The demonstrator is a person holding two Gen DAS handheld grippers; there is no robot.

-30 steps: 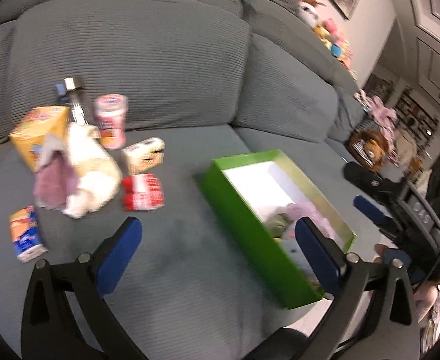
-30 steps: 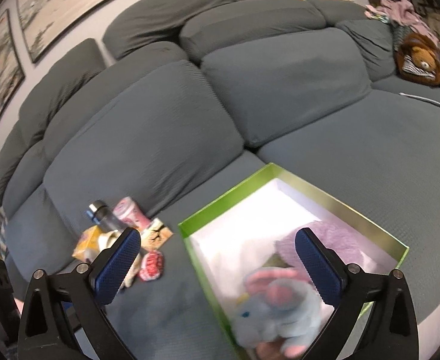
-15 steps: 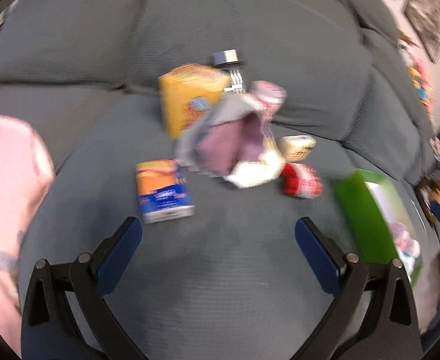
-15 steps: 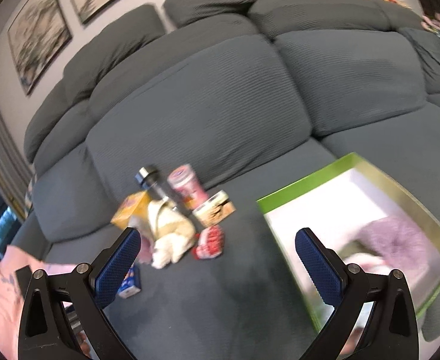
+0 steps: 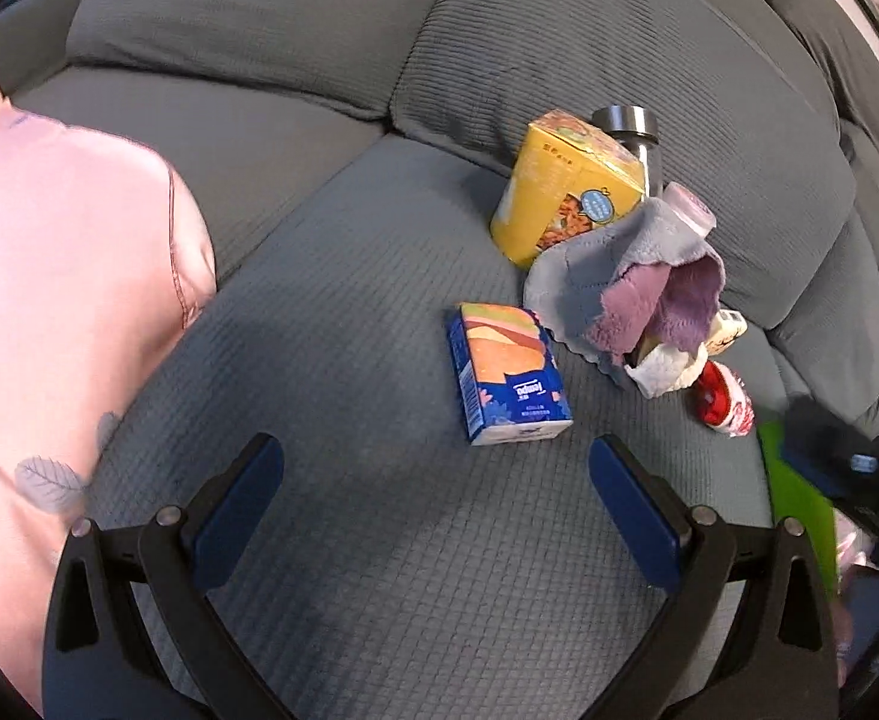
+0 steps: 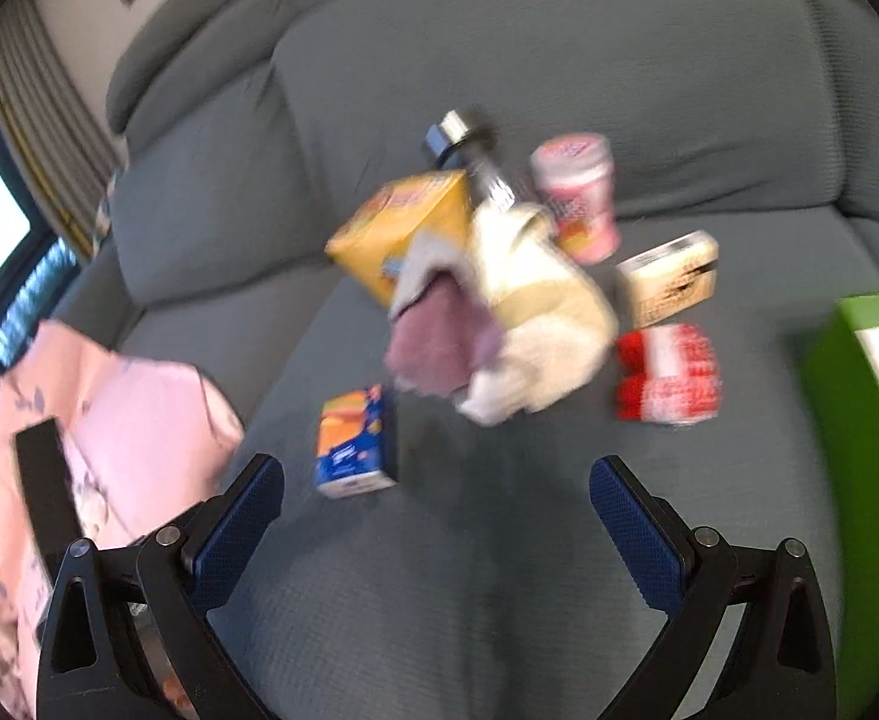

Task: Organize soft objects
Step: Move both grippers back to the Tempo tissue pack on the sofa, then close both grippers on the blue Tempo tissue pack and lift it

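A pile of soft cloths lies on the grey sofa seat: a grey and purple cloth (image 5: 631,282) over a cream plush cloth (image 6: 535,312). The purple cloth (image 6: 433,348) shows blurred in the right wrist view. A green box (image 6: 859,420) stands at the right, its edge (image 5: 799,498) low right in the left wrist view. My left gripper (image 5: 436,510) is open and empty, just short of a blue and orange tissue pack (image 5: 508,372). My right gripper (image 6: 436,516) is open and empty, above the seat, short of the pile.
Around the cloths are a yellow carton (image 5: 565,186), a steel-capped bottle (image 5: 637,138), a pink cup (image 6: 577,198), a beige box (image 6: 667,276) and a red and white pack (image 6: 667,378). A pink garment (image 5: 49,300) lies at the left. The right gripper's dark body (image 5: 847,468) shows at the right edge.
Both grippers have swung left from the green box toward the pile of items. The box has slid to the right edge of both views. Both stay open and empty.
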